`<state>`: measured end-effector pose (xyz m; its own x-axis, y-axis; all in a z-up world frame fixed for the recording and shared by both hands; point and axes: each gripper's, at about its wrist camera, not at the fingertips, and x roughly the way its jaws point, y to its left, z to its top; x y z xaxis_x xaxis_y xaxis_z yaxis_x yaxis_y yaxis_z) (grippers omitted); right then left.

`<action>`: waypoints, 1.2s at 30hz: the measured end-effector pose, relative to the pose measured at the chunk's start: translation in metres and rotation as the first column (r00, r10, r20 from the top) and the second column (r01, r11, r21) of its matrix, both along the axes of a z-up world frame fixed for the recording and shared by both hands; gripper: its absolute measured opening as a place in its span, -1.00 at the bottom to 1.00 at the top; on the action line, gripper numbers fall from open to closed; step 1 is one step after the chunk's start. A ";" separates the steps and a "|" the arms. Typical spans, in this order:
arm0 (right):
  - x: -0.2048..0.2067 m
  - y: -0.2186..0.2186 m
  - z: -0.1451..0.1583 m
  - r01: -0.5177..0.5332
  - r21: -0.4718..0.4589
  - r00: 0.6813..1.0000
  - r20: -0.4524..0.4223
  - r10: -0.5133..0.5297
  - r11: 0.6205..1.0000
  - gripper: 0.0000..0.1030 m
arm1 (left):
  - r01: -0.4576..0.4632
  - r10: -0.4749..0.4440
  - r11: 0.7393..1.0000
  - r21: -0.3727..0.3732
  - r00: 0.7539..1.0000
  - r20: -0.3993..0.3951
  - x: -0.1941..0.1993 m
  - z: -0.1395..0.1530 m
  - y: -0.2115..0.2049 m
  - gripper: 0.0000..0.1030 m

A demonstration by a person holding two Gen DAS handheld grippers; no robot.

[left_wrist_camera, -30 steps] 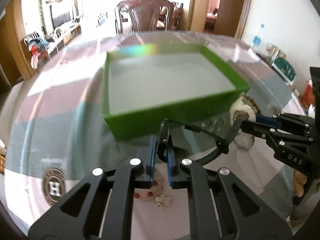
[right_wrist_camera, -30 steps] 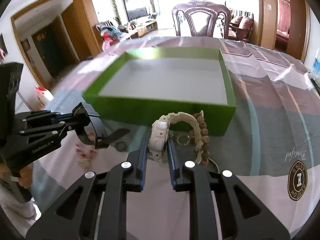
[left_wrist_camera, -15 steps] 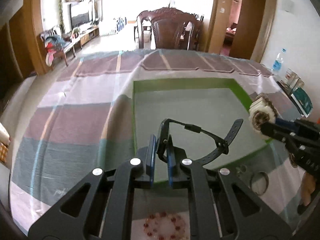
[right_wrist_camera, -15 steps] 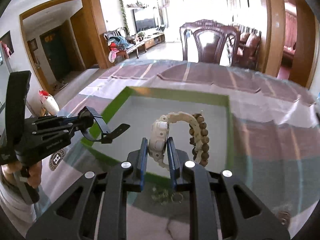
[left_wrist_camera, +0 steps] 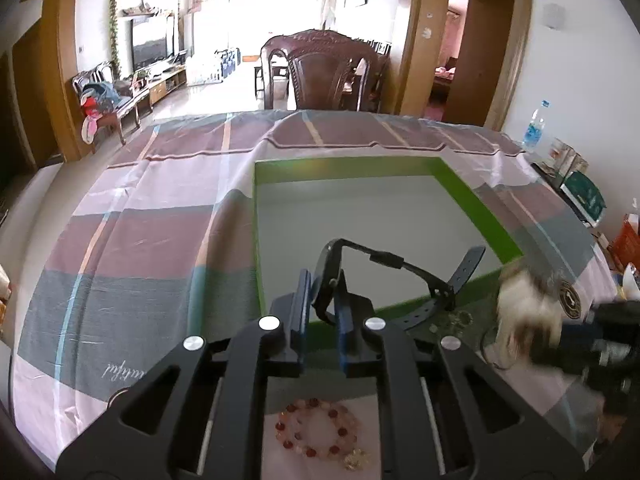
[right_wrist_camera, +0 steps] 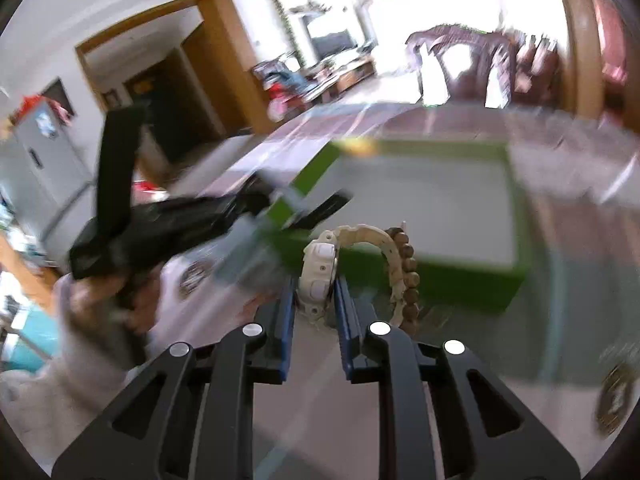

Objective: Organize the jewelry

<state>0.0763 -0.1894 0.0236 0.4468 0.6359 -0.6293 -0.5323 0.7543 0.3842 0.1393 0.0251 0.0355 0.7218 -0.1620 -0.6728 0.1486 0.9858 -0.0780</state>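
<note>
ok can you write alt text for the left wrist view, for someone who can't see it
The left claw grips a black watch over the near edge of an empty green tray on a striped tablecloth. A pink bead bracelet lies on the cloth below; the right claw, blurred, carries a white watch at right.

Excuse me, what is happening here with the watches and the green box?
A person holds a claw in each hand. The left claw is shut on a black strap watch, held over the open green cardboard box. The right claw is shut on a cream plastic watch, with a brown wooden bead bracelet beside it. A pink bead bracelet lies on the tablecloth.
</note>
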 end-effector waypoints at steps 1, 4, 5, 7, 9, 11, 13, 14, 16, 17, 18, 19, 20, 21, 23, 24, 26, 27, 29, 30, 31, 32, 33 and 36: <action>0.000 -0.001 -0.006 -0.023 0.038 0.998 -0.053 0.025 0.999 -0.62 | 0.002 -0.002 1.000 -0.001 1.000 0.002 -0.002 0.000 -0.001 -0.75; 0.017 -0.012 -0.051 -0.004 0.209 0.930 -0.358 0.080 0.978 -0.62 | 0.003 -0.003 1.000 -0.006 1.000 -0.005 -0.002 0.000 -0.002 -0.74; 0.025 -0.017 -0.070 0.034 0.258 0.890 -0.448 0.088 0.966 -0.62 | 0.002 -0.002 1.000 -0.011 1.000 -0.011 -0.002 -0.001 -0.002 -0.74; 0.034 -0.024 -0.092 0.092 0.290 0.841 -0.535 0.082 0.953 -0.62 | 0.002 -0.002 1.000 -0.013 1.000 -0.018 -0.002 -0.004 -0.002 -0.73; 0.037 -0.029 -0.103 0.127 0.328 0.810 -0.579 0.092 0.936 -0.62 | 0.000 0.000 1.000 -0.010 1.000 -0.024 -0.002 -0.006 -0.002 -0.71; 0.039 -0.032 -0.108 0.152 0.432 0.775 -0.610 0.164 0.889 -0.62 | -0.008 0.008 1.000 -0.010 1.000 -0.031 -0.001 -0.007 0.000 -0.68; 0.038 -0.032 -0.105 0.166 0.484 0.774 -0.603 0.191 0.859 -0.62 | -0.015 0.015 1.000 -0.013 0.999 -0.033 0.000 -0.008 0.003 -0.68; 0.037 -0.033 -0.101 0.172 0.500 0.778 -0.597 0.194 0.849 -0.62 | -0.017 0.016 1.000 -0.013 0.999 -0.031 0.000 -0.008 0.003 -0.68; 0.036 -0.033 -0.095 0.179 0.527 0.783 -0.588 0.205 0.830 -0.62 | -0.018 0.017 1.000 -0.013 0.999 -0.030 0.000 -0.009 0.003 -0.68; 0.035 -0.033 -0.089 0.181 0.531 0.785 -0.586 0.204 0.828 -0.62 | -0.018 0.018 1.000 -0.012 0.999 -0.031 0.000 -0.009 0.003 -0.68; 0.032 -0.031 -0.081 0.165 0.501 0.794 -0.578 0.187 0.849 -0.62 | -0.018 0.017 1.000 -0.012 0.999 -0.031 0.000 -0.008 0.003 -0.68; 0.029 -0.028 -0.077 0.141 0.449 0.805 -0.570 0.162 0.882 -0.63 | -0.018 0.017 1.000 -0.010 0.999 -0.031 0.000 -0.009 0.003 -0.68; 0.026 -0.024 -0.077 0.112 0.349 0.807 -0.578 0.119 0.931 -0.64 | -0.017 0.016 1.000 -0.007 0.999 -0.029 -0.001 -0.009 0.003 -0.68; 0.022 -0.020 -0.079 0.091 0.260 0.799 -0.595 0.086 0.961 -0.64 | -0.016 0.016 1.000 -0.004 0.999 -0.028 -0.002 -0.009 0.003 -0.66; 0.017 -0.016 -0.092 0.073 0.155 0.760 -0.649 0.045 0.985 -0.64 | -0.017 0.017 1.000 -0.002 1.000 -0.022 -0.003 -0.009 0.005 -0.65; 0.014 -0.015 -0.093 0.065 0.143 0.755 -0.654 0.045 0.988 -0.64 | -0.017 0.017 1.000 -0.004 1.000 -0.021 -0.004 -0.010 0.005 -0.65; 0.006 -0.016 -0.081 0.042 0.088 0.794 -0.608 0.020 0.995 -0.66 | -0.014 0.014 1.000 -0.005 1.000 -0.024 -0.004 -0.011 0.005 -0.65; 0.002 -0.015 -0.073 0.029 0.047 0.820 -0.572 0.003 0.998 -0.66 | -0.012 0.012 1.000 -0.005 1.000 -0.025 -0.005 -0.011 0.005 -0.65; -0.008 -0.011 -0.059 0.002 -0.052 0.857 -0.515 -0.028 0.999 -0.68 | -0.007 0.007 1.000 -0.001 1.000 -0.029 -0.006 -0.013 0.004 -0.65; -0.011 -0.011 -0.052 0.013 -0.116 0.884 -0.463 -0.066 0.993 -0.68 | -0.005 0.005 1.000 -0.002 1.000 -0.028 -0.007 -0.012 0.004 -0.65; -0.012 -0.012 -0.044 0.030 -0.171 0.913 -0.397 -0.097 0.985 -0.68 | -0.004 0.004 1.000 -0.003 1.000 -0.026 -0.007 -0.012 0.004 -0.65; -0.014 -0.012 -0.035 0.055 -0.220 0.939 -0.321 -0.125 0.974 -0.68 | -0.003 0.003 1.000 -0.004 1.000 -0.023 -0.007 -0.011 0.004 -0.65; -0.013 -0.011 -0.028 0.074 -0.233 0.949 -0.284 -0.140 0.970 -0.68 | -0.006 0.006 1.000 -0.005 1.000 -0.023 -0.006 -0.011 0.004 -0.65; -0.010 -0.007 -0.019 0.087 -0.245 0.964 -0.225 -0.144 0.966 -0.64 | -0.013 0.013 1.000 -0.005 0.999 -0.033 -0.006 -0.013 0.004 -0.64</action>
